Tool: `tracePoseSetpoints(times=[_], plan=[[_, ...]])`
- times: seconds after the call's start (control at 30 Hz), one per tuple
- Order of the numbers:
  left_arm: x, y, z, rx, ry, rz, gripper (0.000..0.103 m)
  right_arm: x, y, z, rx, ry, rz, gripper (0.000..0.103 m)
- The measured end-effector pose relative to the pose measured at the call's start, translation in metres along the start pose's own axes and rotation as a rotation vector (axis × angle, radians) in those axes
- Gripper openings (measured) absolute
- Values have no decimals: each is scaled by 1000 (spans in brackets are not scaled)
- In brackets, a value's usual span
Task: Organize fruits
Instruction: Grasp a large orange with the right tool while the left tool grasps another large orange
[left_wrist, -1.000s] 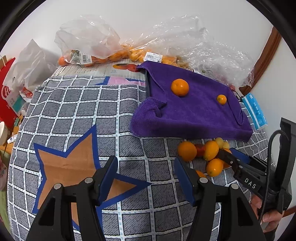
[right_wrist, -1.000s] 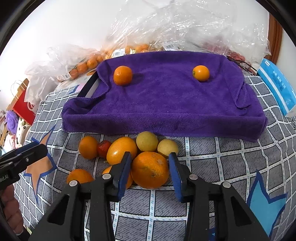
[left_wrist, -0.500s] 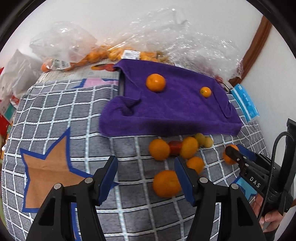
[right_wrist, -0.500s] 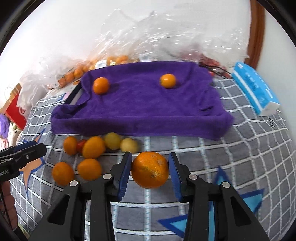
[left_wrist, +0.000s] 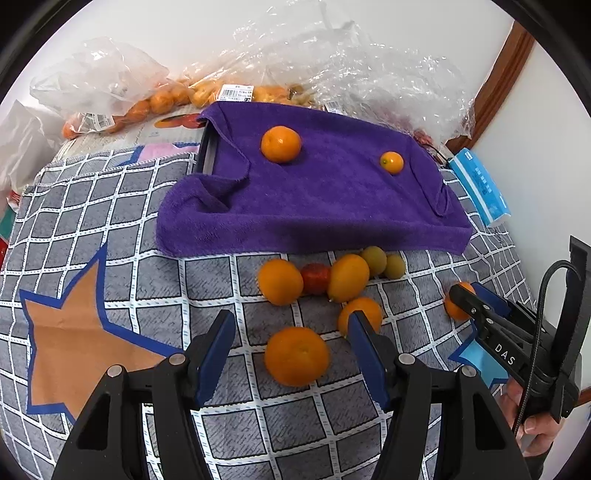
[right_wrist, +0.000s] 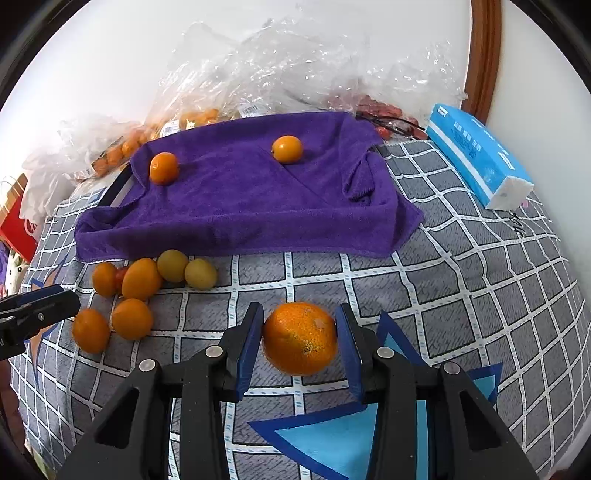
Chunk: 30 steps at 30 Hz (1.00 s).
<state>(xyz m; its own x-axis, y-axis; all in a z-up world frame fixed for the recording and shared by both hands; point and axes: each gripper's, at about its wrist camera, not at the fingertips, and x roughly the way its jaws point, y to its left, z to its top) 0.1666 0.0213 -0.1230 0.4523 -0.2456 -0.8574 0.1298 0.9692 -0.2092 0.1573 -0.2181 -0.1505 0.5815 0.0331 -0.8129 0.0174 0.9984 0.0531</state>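
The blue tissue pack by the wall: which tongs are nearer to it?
Right. The right tongs, shut on a large orange, sit on the tissue pack side; the left tongs hang open farther away, past the loose fruit.

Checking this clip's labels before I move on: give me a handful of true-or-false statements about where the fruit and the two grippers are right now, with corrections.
1. The right gripper is shut on a large orange. True.
2. Three fruits lie on the purple towel. False: only two do, a round mandarin and a small kumquat.
3. The left gripper holds a fruit. False: it is open, and the loose orange between its fingers is not pinched.
4. A blue tissue pack lies to the right of the towel. True.
5. A small red fruit sits among the fruits in front of the towel. True.
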Motion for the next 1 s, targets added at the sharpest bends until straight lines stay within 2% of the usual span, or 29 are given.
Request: tracePoseSetpoints(times=[0.3, 0.47, 0.53, 0.67, 0.77, 1.0], plan=[[13, -8, -11, 17, 40, 13, 60, 3, -5, -6, -9, -22, 24, 41], [17, -9, -17, 14, 51, 3, 60, 16, -5, -8, -20, 14, 18, 42], [20, -9, -19, 13, 59, 3, 60, 18, -6, -10, -12, 1, 30, 43], [27, -8, -20, 7, 74, 23, 47, 18, -7, -11, -23, -5, 39, 43], [27, -10, -21, 20, 57, 37, 40, 17, -9, -13, -20, -9, 51, 43], [22, -11, -25, 13, 42, 15, 39, 16, -12, -10, 4, 22, 51, 43]])
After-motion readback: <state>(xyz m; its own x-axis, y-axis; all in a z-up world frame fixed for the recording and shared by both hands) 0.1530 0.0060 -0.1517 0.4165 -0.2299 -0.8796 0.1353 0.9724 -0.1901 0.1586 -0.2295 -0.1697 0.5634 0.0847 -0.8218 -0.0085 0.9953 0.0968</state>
